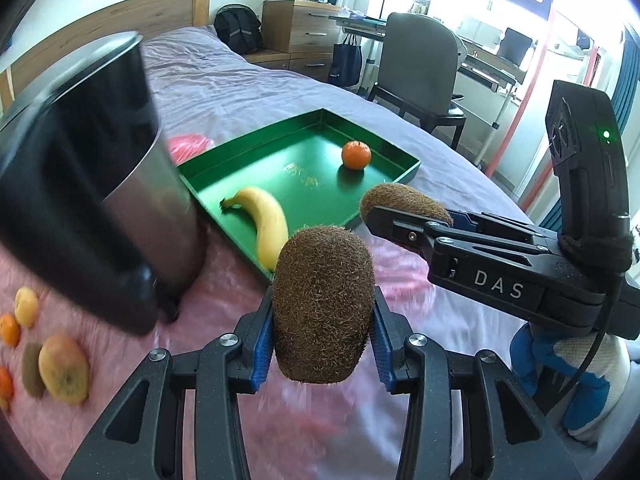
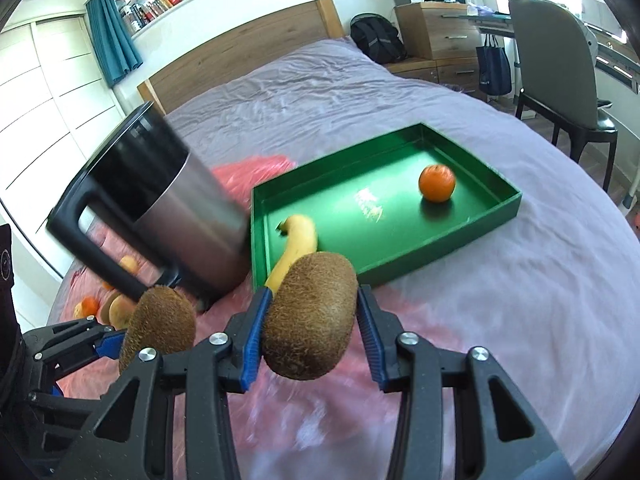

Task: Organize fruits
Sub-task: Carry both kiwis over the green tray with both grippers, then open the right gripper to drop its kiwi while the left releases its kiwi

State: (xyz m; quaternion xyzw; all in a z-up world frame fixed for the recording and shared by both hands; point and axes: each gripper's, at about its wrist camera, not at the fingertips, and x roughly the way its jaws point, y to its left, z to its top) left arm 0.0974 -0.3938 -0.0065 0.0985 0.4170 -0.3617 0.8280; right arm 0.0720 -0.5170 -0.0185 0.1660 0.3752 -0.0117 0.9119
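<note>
A bed under a lilac sheet fills both views, its near part covered by a pink cloth that is smeared by blur. At the left of each frame a steel and black kettle is seen, tilted by the lens, its top cut off in the left wrist view. Just right of it, at mid-frame, an open green tray is laid on the sheet. A banana is held in the tray's near left corner, its lower end hidden behind a kiwi in both views; a mandarin sits alone toward the far right corner.

The left claw is closed on a kiwi, blue pads pressed to both its sides. The right claw is likewise clamped on a second kiwi, seen in the left wrist view half hidden behind the claw fingers.

At the lower left of the left wrist view, blurred loose fruits lie on the pink cloth: an apple, a kiwi and oranges, some cut off by the frame edge.
</note>
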